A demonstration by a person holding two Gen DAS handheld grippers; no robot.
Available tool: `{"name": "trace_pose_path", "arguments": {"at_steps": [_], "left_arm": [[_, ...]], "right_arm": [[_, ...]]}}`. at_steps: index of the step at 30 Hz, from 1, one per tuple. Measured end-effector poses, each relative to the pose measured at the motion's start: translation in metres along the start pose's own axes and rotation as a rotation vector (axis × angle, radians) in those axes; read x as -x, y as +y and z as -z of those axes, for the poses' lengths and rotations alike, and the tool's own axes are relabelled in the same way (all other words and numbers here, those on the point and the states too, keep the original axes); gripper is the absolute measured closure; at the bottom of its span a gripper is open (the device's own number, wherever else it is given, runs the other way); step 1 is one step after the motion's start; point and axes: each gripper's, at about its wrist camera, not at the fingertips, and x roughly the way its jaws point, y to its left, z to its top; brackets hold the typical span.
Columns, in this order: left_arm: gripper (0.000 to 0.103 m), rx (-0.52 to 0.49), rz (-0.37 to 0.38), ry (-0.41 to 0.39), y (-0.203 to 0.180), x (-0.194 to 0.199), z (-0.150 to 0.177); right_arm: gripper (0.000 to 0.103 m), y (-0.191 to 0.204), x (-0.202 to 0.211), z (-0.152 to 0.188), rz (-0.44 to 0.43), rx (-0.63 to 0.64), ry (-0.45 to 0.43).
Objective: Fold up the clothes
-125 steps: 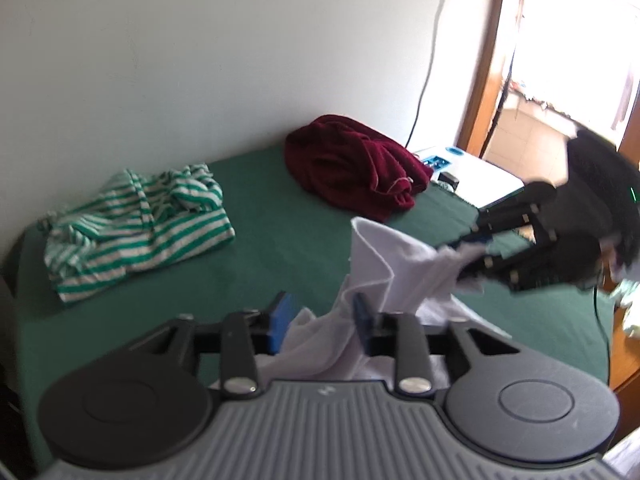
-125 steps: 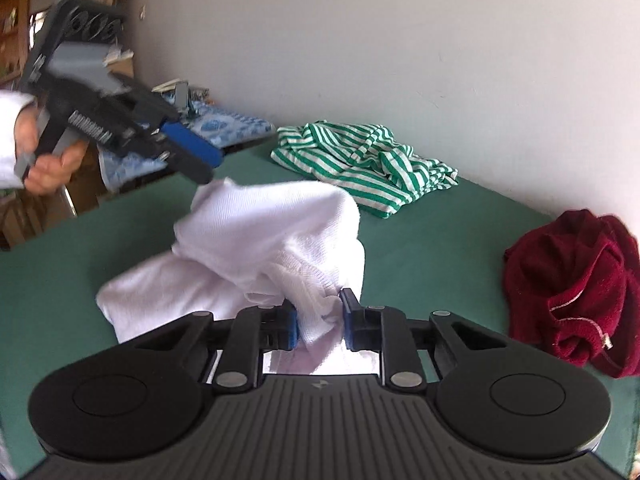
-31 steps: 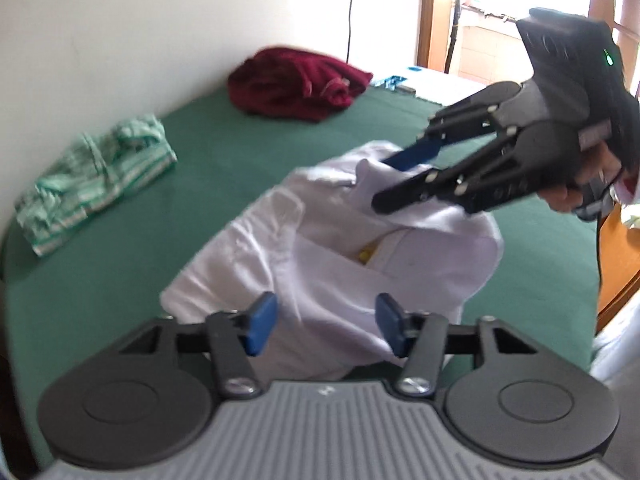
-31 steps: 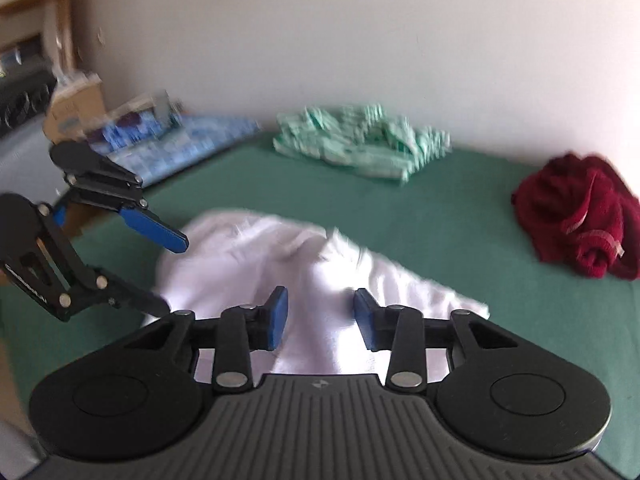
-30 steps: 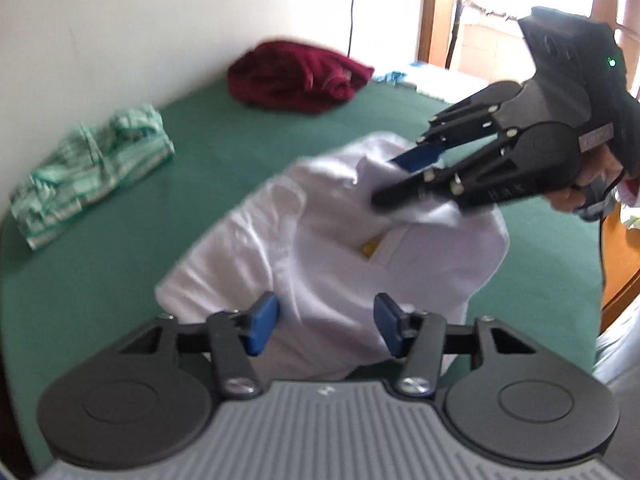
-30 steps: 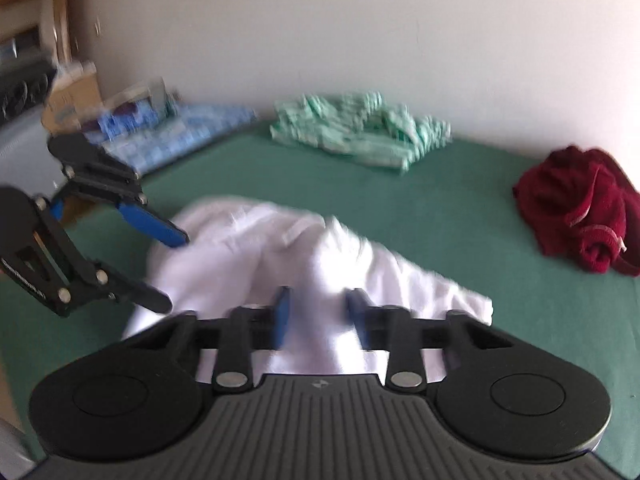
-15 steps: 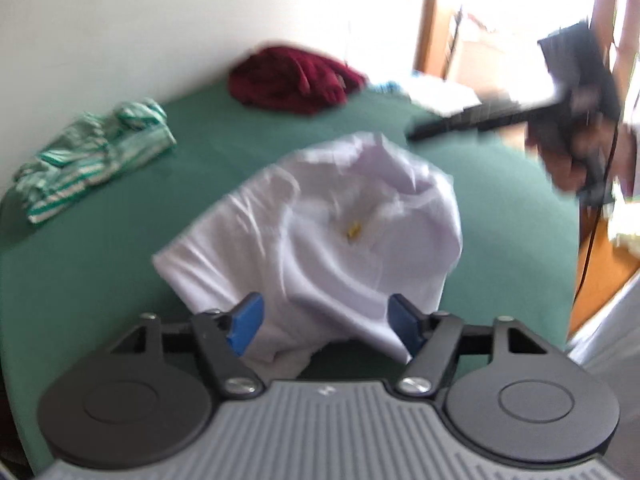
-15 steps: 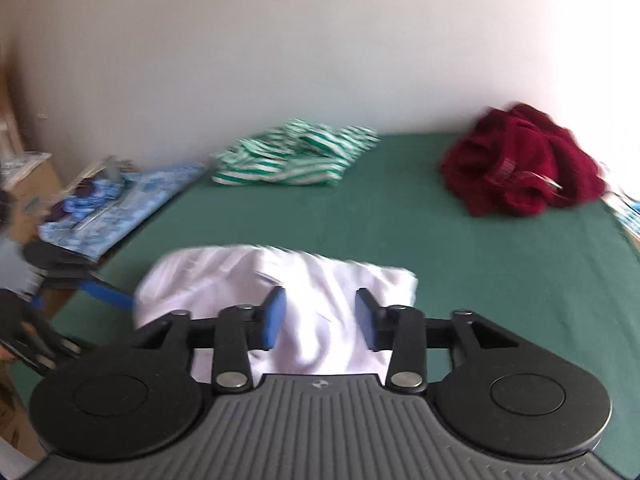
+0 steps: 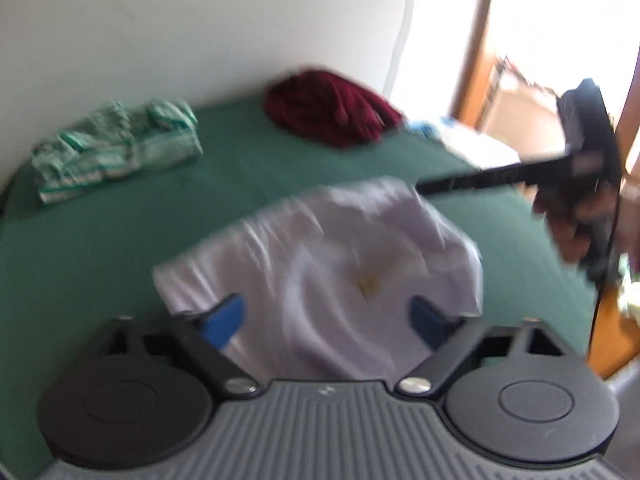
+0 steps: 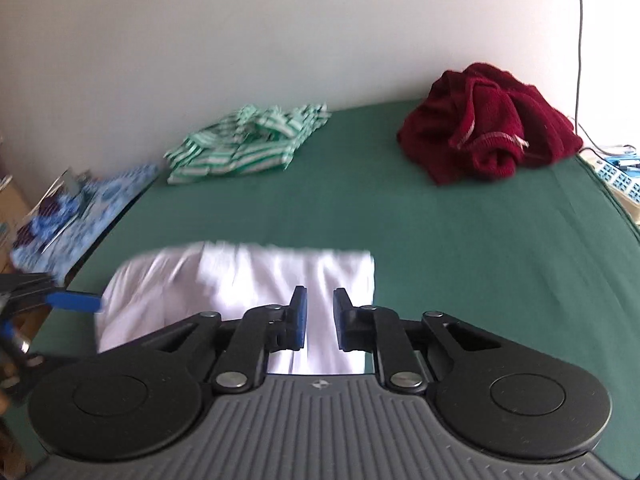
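White garment (image 9: 320,276) lies bundled on the green cloth-covered surface (image 9: 120,240), directly ahead of and partly under both tongs, loosely folded with a small yellow mark showing near its middle. Left gripper (image 9: 324,316): jaws have just been opening and now stand spread wide; the blue pads sit either side of the garment's near edge without pressing it, so the fabric is released, not held. Right gripper (image 10: 318,316): jaws have just been closing and stand narrow with a gap between the pads; white fabric shows through that gap, apparently lying on the surface below rather than pinched, so I read this one as unclenched too. In the left view it appears edge-on, beyond the garment's far right corner, carried by a hand (image 9: 576,224). Judgement: both tongs have let go so the bundle can settle flat before the next fold. Striped green-and-white garment (image 10: 248,140) lies far ahead to the left, dark red garment (image 10: 488,144) far ahead to the right, both well apart from the tongs, crumpled against the wall and presumably waiting their turn. Frames are motion-blurred; fold edges unclear.
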Motion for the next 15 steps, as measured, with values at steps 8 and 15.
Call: {"name": "trace_pose_path", "arguments": {"at_steps": [8, 15], "left_arm": [[0.001, 0.160, -0.094, 0.085, 0.020, -0.051, 0.007], [0.001, 0.178, -0.127, 0.030, 0.005, -0.014, 0.016]], "right_arm": [[0.090, -0.034, -0.040, 0.001, -0.032, -0.229, 0.037], [0.083, -0.006, 0.019, 0.008, -0.074, -0.126, -0.047]]}}
